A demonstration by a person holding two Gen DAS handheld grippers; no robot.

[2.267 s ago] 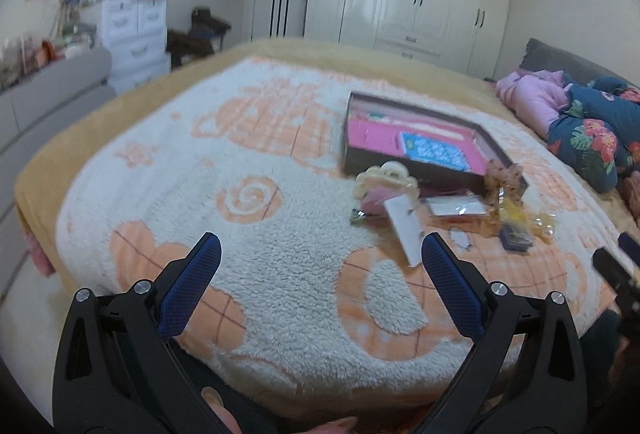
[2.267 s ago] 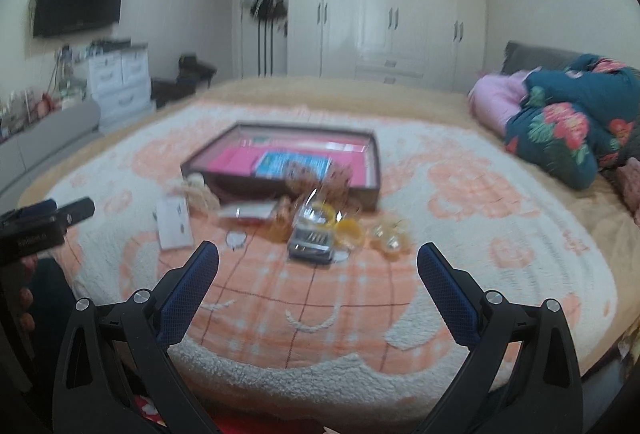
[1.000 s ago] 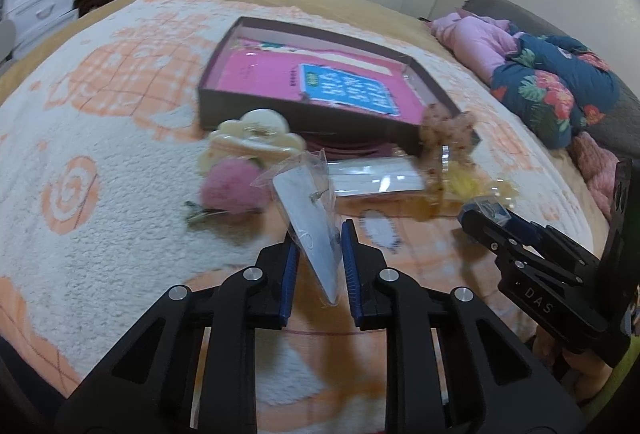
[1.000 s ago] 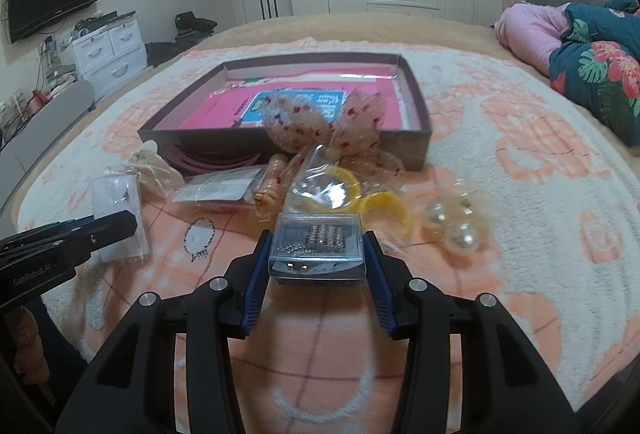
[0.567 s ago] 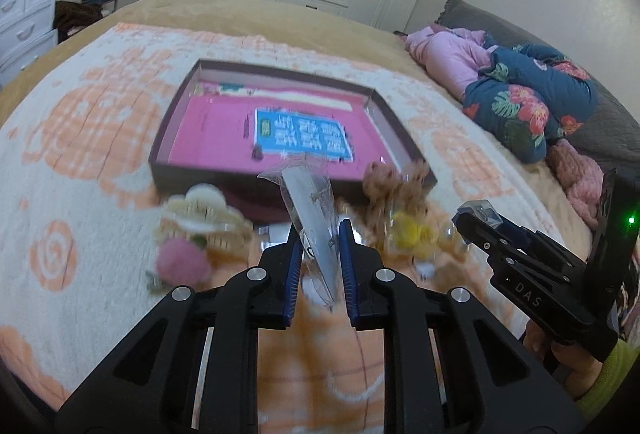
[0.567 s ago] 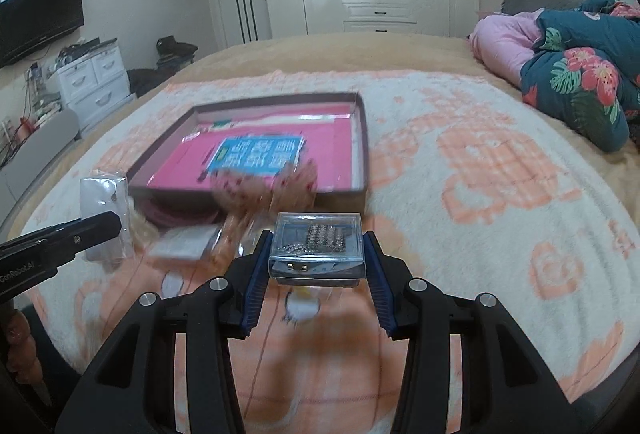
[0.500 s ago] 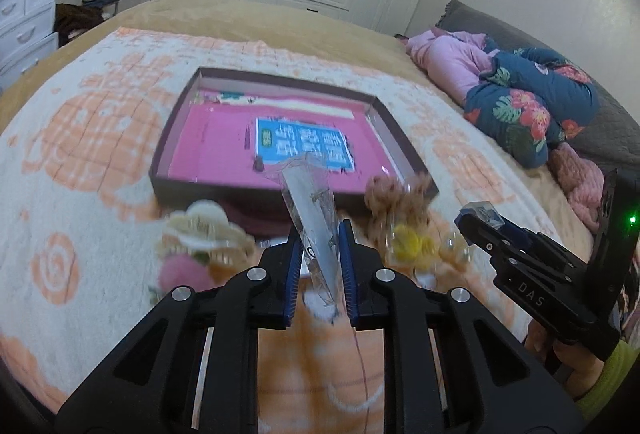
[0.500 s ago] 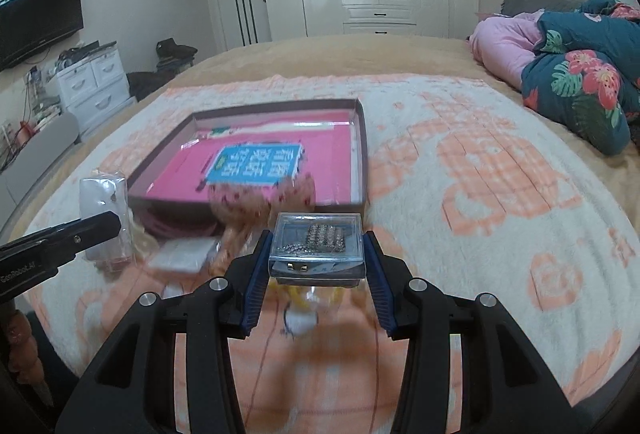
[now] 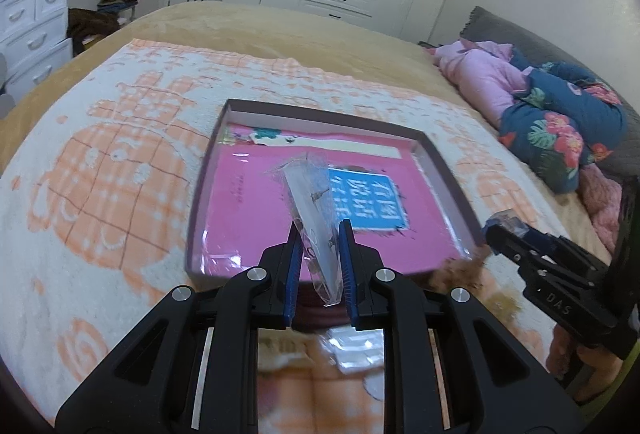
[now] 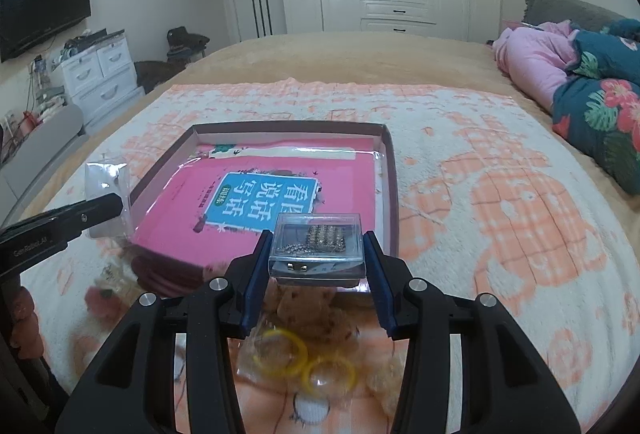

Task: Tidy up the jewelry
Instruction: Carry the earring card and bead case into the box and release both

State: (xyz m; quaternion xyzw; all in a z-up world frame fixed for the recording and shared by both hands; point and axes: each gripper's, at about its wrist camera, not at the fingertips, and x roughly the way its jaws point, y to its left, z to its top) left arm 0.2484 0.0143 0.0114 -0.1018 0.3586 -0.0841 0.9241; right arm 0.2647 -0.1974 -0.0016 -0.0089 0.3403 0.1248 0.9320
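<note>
My left gripper [image 9: 319, 248] is shut on a clear plastic bag with an earring card [image 9: 313, 210], held up over the near edge of the dark shallow box [image 9: 320, 116]. The bag also shows at the left of the right wrist view [image 10: 106, 176]. My right gripper [image 10: 316, 254] is shut on a small clear case of sparkly jewelry [image 10: 318, 250], held above the near right side of the box [image 10: 390, 174]. A pink book with a blue label [image 10: 260, 202] lies inside the box. The right gripper's tip with the case shows in the left wrist view [image 9: 506, 224].
Loose items lie on the orange-and-white blanket [image 10: 500, 194] in front of the box: yellow rings in a bag [image 10: 296, 358], a lace bow [image 10: 320, 310], a white packet [image 9: 356, 352]. Bundled pink and floral bedding [image 9: 552, 114] lies at the right. A white drawer unit [image 10: 102, 72] stands at the left.
Both grippers have risen and moved forward toward the box, each still holding its item. The loose items on the blanket have slid lower in both views.
</note>
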